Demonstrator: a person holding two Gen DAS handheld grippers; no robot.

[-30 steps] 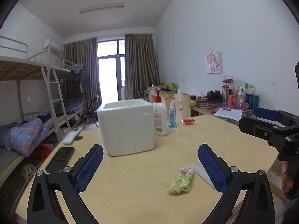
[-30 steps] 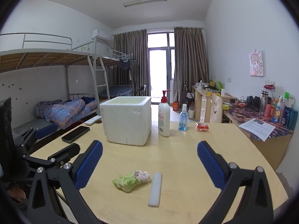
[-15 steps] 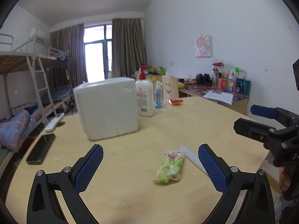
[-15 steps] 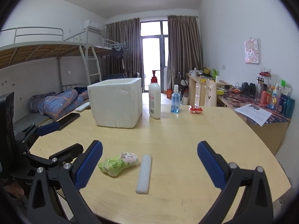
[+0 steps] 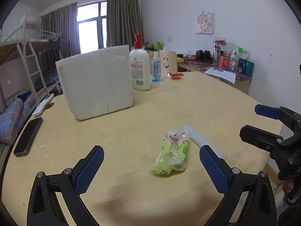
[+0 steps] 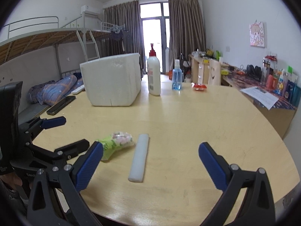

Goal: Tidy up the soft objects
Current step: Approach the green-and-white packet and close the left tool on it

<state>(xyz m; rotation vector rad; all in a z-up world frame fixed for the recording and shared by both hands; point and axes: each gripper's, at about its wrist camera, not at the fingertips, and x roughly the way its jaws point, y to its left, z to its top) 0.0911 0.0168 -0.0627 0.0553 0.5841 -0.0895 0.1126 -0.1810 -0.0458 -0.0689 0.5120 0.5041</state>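
Note:
A green plastic snack bag (image 5: 173, 151) lies on the round wooden table (image 5: 169, 103), just ahead of my open, empty left gripper (image 5: 151, 162). Beside it lies a white foam strip (image 5: 205, 141). In the right wrist view the bag (image 6: 117, 144) and the strip (image 6: 140, 157) lie ahead of my open, empty right gripper (image 6: 150, 160), the strip between its fingers' line. A white foam box (image 5: 97, 82) stands farther back; it also shows in the right wrist view (image 6: 112, 81). The right gripper shows at the right edge of the left wrist view (image 5: 270, 126).
Behind the box stand a lotion pump bottle (image 5: 140, 69), a small blue spray bottle (image 5: 156, 67) and a red wrapper (image 5: 175, 75). A black phone (image 5: 28, 136) and a remote (image 5: 43, 104) lie at the table's left edge. Bunk beds (image 6: 47, 43) and a cluttered desk (image 6: 263, 82) flank the table.
Both grippers have dropped lower and moved closer to the table. The bag and strip now look nearer and larger. Both grippers stayed open.

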